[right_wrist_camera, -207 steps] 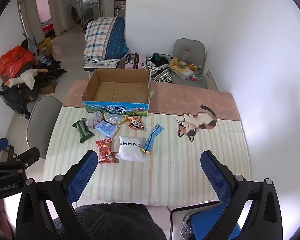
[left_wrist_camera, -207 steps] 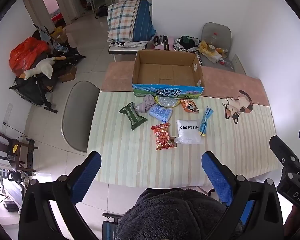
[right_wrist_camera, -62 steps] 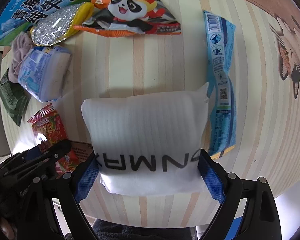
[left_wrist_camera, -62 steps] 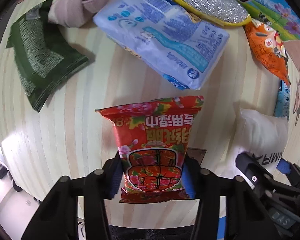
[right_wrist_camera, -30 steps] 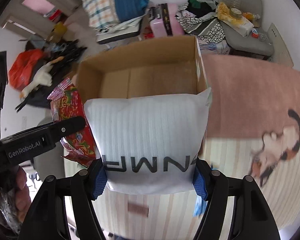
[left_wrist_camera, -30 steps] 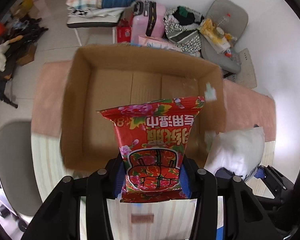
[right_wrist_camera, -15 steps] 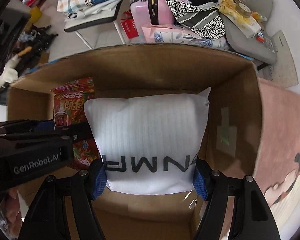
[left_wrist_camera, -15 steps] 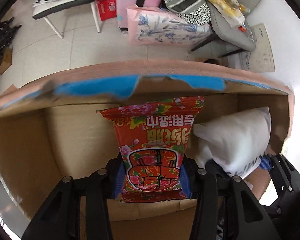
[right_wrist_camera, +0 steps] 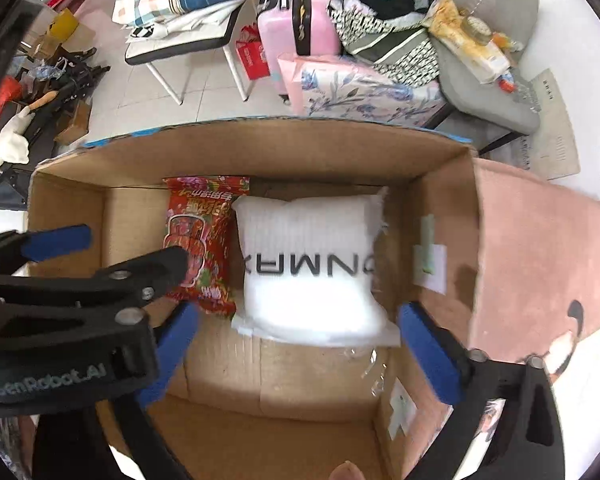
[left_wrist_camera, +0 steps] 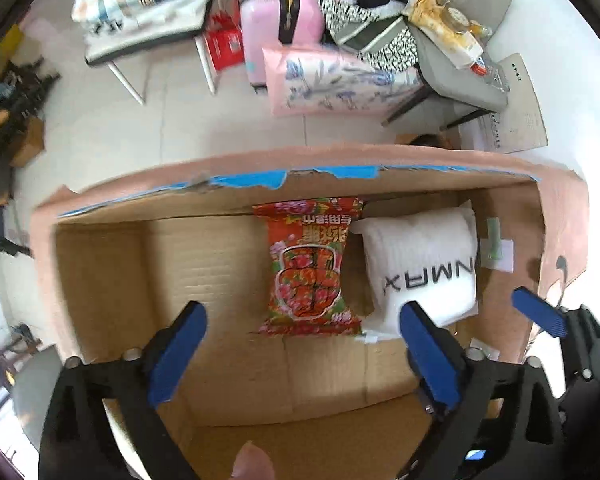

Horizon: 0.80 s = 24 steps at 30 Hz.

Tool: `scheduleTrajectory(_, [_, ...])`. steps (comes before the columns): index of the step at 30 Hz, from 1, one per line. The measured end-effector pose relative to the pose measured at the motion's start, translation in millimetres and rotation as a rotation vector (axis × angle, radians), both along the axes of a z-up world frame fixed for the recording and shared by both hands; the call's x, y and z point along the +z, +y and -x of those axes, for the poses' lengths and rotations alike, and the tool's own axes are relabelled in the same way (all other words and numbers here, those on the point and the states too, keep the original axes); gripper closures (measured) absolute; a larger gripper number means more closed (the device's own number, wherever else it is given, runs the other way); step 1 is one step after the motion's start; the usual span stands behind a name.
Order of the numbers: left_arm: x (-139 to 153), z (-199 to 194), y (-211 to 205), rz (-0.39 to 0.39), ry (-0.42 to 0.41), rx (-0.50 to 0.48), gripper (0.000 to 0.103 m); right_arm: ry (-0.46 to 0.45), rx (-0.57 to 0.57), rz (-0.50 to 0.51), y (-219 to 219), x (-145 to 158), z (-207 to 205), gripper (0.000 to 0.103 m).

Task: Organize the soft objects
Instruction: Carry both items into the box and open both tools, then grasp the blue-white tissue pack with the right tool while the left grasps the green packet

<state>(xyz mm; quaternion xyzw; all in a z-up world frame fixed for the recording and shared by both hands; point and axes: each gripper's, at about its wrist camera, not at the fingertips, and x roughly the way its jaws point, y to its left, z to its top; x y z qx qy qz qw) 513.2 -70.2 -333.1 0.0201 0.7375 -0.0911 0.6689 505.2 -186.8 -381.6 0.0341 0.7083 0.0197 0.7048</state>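
A red snack packet [left_wrist_camera: 310, 266] and a white soft pack with black letters [left_wrist_camera: 422, 268] lie side by side on the floor of the open cardboard box [left_wrist_camera: 100, 264], against its far wall. My left gripper [left_wrist_camera: 300, 336] is open and empty above the near end of the red packet. My right gripper [right_wrist_camera: 296, 344] is open and empty above the near end of the white pack [right_wrist_camera: 312, 268]. The red packet [right_wrist_camera: 202, 240] shows left of it, partly behind the left gripper's body [right_wrist_camera: 80, 300]. The box's right wall [right_wrist_camera: 444, 240] stands beside the white pack.
The box sits on a table with a pink cloth [right_wrist_camera: 540, 248] on its right. Beyond the box are a white tiled floor, a pink suitcase [right_wrist_camera: 300, 20], a floral pink bag [right_wrist_camera: 360, 88], a grey chair with clutter [right_wrist_camera: 484, 60] and a chair with folded bedding [right_wrist_camera: 188, 0].
Both grippers have opened and let go. The red packet and the white pack now lie on the box floor, and both grippers have drawn back from them.
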Motion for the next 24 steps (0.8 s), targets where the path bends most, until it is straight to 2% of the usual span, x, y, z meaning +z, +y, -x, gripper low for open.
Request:
scheduleTrajectory(5, [31.6, 27.5, 6.3, -0.011, -0.066, -0.009, 0.002, -0.098, -0.023, 0.015, -1.6, 37.0, 29.3, 0.000])
scheduleTrajectory(8, [48.7, 45.8, 12.4, -0.029, -0.097, -0.009, 0.002, -0.096, -0.020, -0.001, 0.1, 51.0, 47.5, 0.000])
scheduleTrajectory(12, [74.0, 75.8, 24.4, -0.031, -0.138, 0.013, 0.002, -0.147, 0.014, 0.028, 5.6, 75.2, 78.6, 0.000])
scheduleTrajectory(16, [96.9, 117.2, 37.3, -0.046, -0.204, 0.068, 0.002, -0.182, 0.043, 0.004, 5.2, 94.7, 120.3, 0.000])
scheduleTrajectory(21, [101.7, 175.1, 52.4, -0.085, -0.247, 0.146, 0.002, -0.160, 0.098, -0.010, -1.1, 95.9, 176.1, 0.000])
scheduleTrajectory(24, [86.3, 216.7, 74.1, -0.101, -0.229, 0.243, 0.002, -0.142, 0.122, 0.013, -7.3, 80.7, 206.5, 0.000])
